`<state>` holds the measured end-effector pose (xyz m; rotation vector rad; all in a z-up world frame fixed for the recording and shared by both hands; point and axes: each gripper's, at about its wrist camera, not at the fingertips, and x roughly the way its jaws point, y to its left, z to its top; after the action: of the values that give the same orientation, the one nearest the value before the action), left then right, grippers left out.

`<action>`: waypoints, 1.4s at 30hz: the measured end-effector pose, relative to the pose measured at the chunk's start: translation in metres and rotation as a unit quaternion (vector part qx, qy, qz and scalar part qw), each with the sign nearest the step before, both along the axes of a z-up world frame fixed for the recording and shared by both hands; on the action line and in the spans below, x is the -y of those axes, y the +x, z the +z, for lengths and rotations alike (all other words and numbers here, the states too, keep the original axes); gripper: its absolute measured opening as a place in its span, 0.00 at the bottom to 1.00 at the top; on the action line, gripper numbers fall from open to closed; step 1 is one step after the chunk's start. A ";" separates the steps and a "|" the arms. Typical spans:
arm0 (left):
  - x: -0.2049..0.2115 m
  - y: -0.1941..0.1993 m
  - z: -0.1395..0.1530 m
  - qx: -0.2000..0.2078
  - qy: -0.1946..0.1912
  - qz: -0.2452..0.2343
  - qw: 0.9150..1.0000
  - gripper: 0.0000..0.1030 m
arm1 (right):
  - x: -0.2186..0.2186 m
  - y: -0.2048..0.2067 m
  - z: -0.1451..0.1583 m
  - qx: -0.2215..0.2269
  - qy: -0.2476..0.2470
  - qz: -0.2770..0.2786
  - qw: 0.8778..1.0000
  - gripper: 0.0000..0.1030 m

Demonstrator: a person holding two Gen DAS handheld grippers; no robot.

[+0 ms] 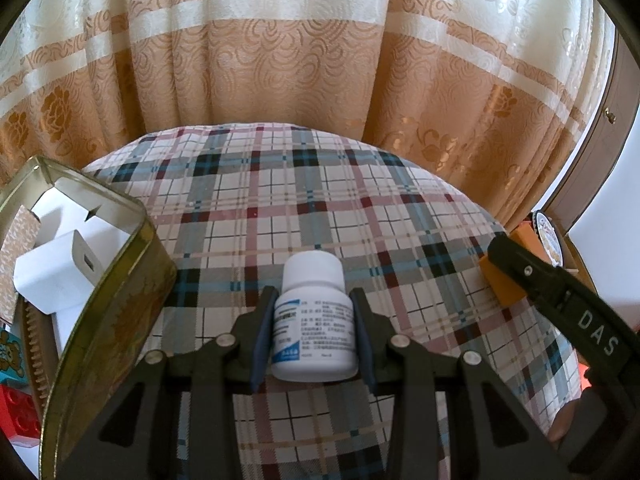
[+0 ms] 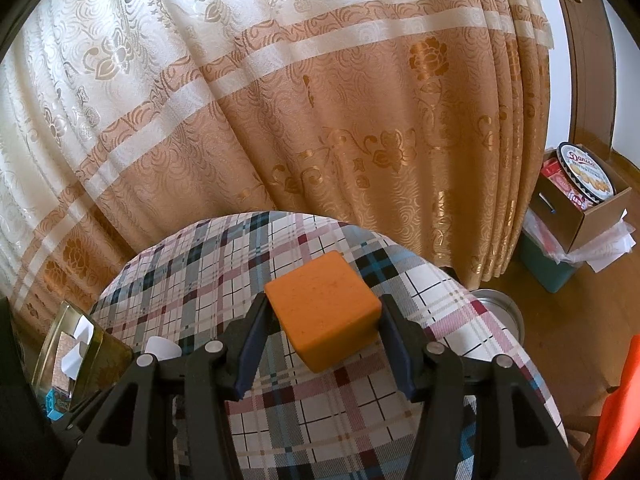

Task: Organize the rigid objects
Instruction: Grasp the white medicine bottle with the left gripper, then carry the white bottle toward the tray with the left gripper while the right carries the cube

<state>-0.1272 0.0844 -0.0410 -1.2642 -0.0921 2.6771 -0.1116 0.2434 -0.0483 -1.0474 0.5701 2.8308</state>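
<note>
L hand-held gripper (image 1: 314, 326) clenched on white pill bottle (image 1: 314, 312), upright between the pads. R hand-held gripper (image 2: 322, 332) grasping orange block (image 2: 323, 312) by its sides. Both sit just above the worktop (image 1: 280, 200).

Risks: bottle is smooth & round, could twist or slide out if I tilt. Gold tin (image 1: 108, 280) is just left of L, already packed w/ white boxes, so I could clip its rim going in.

Worktop: plaid cloth, curtain (image 2: 320, 120) behind, cardboard box (image 2: 592, 216) of tins on the floor far right of R.
</note>
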 end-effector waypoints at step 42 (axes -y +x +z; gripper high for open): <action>0.019 0.063 0.001 0.002 0.027 -0.016 1.000 0.34 | 0.021 -0.001 -0.003 0.010 0.010 0.024 1.000 0.55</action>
<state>-0.0647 0.0657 -0.0402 -1.2445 -0.1423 2.6274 -0.1127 0.2219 -0.0510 -1.1003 0.5192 2.8570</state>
